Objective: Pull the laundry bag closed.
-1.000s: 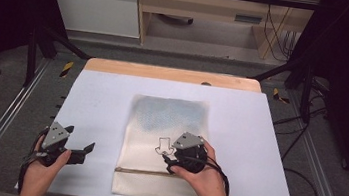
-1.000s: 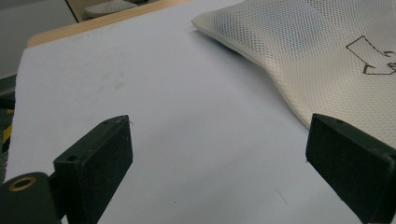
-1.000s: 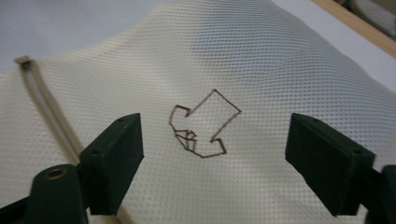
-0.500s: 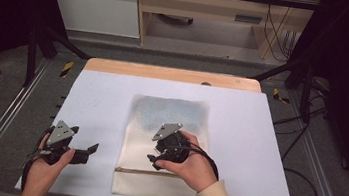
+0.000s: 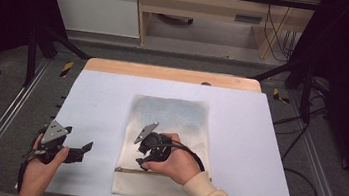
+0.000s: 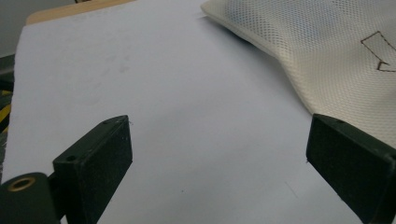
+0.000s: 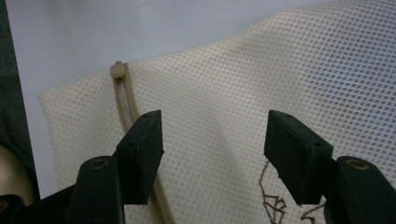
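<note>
Nearest, at about 7 o'clock on the counter [image 5: 102, 99], the left gripper [image 5: 87, 147] sits in the person's left hand [image 5: 40, 172], its jaws wide apart with nothing between them, over the bare pale sheet; in the left gripper view the mesh bag [image 6: 336, 51] lies off toward 2 o'clock, apart from the jaws.

Toward 6 o'clock, the right hand [image 5: 177, 161] holds the right gripper [image 5: 140, 160] over the lower left part of the mesh bag [image 5: 167, 142]. Its jaws have just been closing yet stand apart, and in the right gripper view the cream netting lies under and between them, with no pad pressing on it. The zipper [image 7: 123, 100] runs beside the left jaw, its rounded end at about 11 o'clock from the jaws.

The bag lies flat at the counter's middle, its zipper edge toward the person and a bluish patch at its far end, near 12 o'clock. Beyond it a wooden strip [image 5: 170, 74] borders the counter's far edge
</note>
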Action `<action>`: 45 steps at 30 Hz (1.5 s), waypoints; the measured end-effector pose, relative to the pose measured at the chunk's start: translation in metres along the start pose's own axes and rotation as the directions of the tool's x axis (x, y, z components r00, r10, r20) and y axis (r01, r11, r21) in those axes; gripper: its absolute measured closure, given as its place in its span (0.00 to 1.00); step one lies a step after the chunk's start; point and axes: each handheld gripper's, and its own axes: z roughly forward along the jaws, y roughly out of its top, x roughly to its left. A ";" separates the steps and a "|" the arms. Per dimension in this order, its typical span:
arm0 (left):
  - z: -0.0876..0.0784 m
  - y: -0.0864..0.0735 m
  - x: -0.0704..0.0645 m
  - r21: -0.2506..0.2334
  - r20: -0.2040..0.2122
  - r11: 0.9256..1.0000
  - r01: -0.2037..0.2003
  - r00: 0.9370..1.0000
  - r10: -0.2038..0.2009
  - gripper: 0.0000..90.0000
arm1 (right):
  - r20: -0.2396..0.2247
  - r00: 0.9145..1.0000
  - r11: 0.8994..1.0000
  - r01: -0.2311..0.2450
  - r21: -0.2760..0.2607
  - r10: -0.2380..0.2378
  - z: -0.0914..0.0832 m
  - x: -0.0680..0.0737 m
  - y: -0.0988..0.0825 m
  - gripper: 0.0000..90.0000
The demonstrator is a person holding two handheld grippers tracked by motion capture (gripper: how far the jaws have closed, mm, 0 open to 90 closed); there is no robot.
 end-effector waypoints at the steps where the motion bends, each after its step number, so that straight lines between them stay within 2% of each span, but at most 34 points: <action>1: 0.001 0.000 0.001 -0.003 0.000 1.000 -0.002 1.000 0.002 0.08 | 0.002 1.000 1.000 0.005 0.000 -0.005 0.001 0.002 0.001 0.44; 5: 0.005 0.000 0.000 0.017 -0.001 0.999 -0.033 0.999 0.033 0.08 | 0.004 1.000 1.000 0.017 -0.012 -0.017 0.001 0.009 0.002 0.53; 7: 0.005 0.002 -0.006 0.014 0.020 0.998 -0.059 0.998 0.058 0.08 | 0.012 1.000 0.999 0.011 -0.041 -0.010 0.000 0.011 0.001 0.59; 12: 0.006 0.002 -0.011 0.035 0.017 0.995 -0.094 0.995 0.093 0.08 | -0.027 0.999 0.998 0.034 -0.046 -0.035 -0.001 0.022 0.005 0.70; 15: 0.008 0.001 -0.008 0.042 0.009 0.995 -0.090 0.996 0.090 0.08 | -0.039 0.998 0.998 0.050 -0.048 -0.052 0.001 0.026 0.008 0.75; 16: 0.009 -0.001 -0.006 0.045 0.008 0.996 -0.071 0.997 0.071 0.08 | -0.064 0.997 0.998 0.050 -0.046 -0.053 0.004 0.029 0.012 0.78; 18: 0.008 -0.002 -0.005 0.046 0.008 0.997 -0.067 0.998 0.067 0.08 | -0.075 0.995 0.997 0.060 -0.038 -0.063 0.008 0.032 0.016 0.82; 22: 0.004 -0.005 -0.006 0.036 0.005 0.999 -0.032 0.999 0.032 0.08 | -0.104 0.992 0.997 0.076 -0.011 -0.077 0.016 0.039 0.026 0.84; 26: 0.002 -0.003 -0.010 0.030 -0.007 0.998 -0.055 0.998 0.056 0.08 | -0.108 0.991 0.997 0.076 -0.007 -0.077 0.024 0.041 0.033 0.85; 28: 0.002 -0.003 -0.009 0.037 -0.025 0.998 -0.046 0.999 0.047 0.08 | -0.122 0.989 0.996 0.084 0.005 -0.082 0.029 0.042 0.035 0.85; 31: 0.001 -0.003 -0.008 0.037 -0.032 0.998 -0.041 0.999 0.042 0.08 | -0.132 0.988 0.996 0.087 0.020 -0.084 0.033 0.044 0.036 0.85; 33: -0.001 -0.003 -0.006 0.040 -0.037 0.999 -0.023 0.999 0.024 0.08 | -0.144 0.986 0.996 0.089 0.030 -0.084 0.038 0.045 0.039 0.84; 37: 0.000 -0.003 -0.005 0.041 -0.034 0.999 -0.009 0.999 0.010 0.08 | -0.153 0.985 0.996 0.086 0.038 -0.080 0.041 0.045 0.040 0.83; 45: 0.000 -0.002 -0.008 0.048 -0.021 0.999 -0.019 1.000 0.020 0.08 | -0.170 0.983 0.995 0.080 0.055 -0.070 0.049 0.044 0.037 0.81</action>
